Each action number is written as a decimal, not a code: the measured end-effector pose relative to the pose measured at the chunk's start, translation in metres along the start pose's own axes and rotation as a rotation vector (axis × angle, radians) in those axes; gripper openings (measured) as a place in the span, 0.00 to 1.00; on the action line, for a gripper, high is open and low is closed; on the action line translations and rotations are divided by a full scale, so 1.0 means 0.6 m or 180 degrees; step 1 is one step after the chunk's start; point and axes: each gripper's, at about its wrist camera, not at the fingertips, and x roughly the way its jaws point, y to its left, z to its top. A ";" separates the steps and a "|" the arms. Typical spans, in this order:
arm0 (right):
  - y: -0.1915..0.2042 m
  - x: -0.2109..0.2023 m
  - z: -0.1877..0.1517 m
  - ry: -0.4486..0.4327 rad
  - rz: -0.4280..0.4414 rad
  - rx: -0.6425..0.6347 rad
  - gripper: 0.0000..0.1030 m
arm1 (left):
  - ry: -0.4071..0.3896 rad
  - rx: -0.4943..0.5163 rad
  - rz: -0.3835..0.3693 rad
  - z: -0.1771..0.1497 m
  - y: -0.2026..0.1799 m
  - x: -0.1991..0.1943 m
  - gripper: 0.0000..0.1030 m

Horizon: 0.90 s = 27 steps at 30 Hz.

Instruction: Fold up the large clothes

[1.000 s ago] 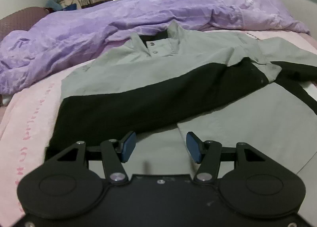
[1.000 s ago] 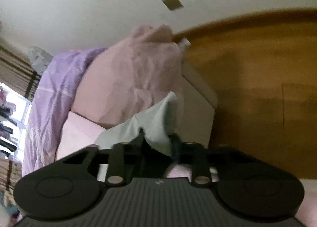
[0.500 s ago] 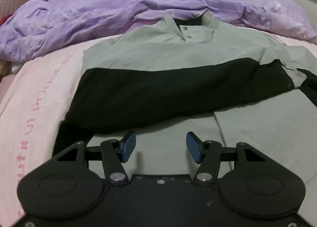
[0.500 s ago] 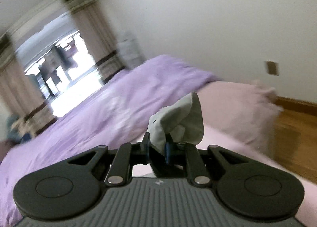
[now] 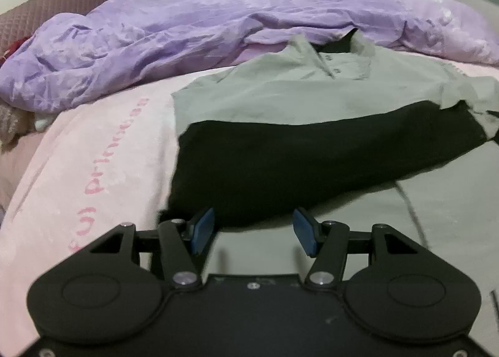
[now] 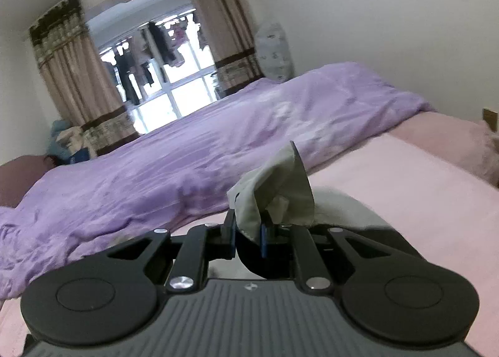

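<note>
Early going: the shirt point(image 5: 280, 95) lies on the bed point(image 5: 103, 151) with one sleeve folded across, right tongs point(image 6: 248, 238) clenched on its pale cloth, left tongs point(image 5: 252, 227) released above the hem, body folds left.

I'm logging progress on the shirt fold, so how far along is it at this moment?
Early. Done: the grey and black shirt lies spread on the pink blanket, one black sleeve already folded across its body. In hand: the right gripper is shut on a grey fabric end, lifted above the bed. The left gripper is open, holding nothing, over the lower part. Left: laying that end down and the remaining folds.
</note>
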 end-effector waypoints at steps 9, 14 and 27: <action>0.176 0.010 -0.081 0.0171 0.0417 -0.0080 0.13 | 0.0080 -0.0118 0.0097 -0.011 0.085 0.024 0.56; 0.270 0.009 -0.109 0.0302 0.0640 -0.0289 0.13 | 0.0104 -0.0311 0.0064 -0.018 0.130 0.025 0.56; 0.469 -0.012 -0.209 0.0534 0.1132 -0.0648 0.13 | 0.0106 -0.0459 -0.0010 -0.023 0.156 0.037 0.56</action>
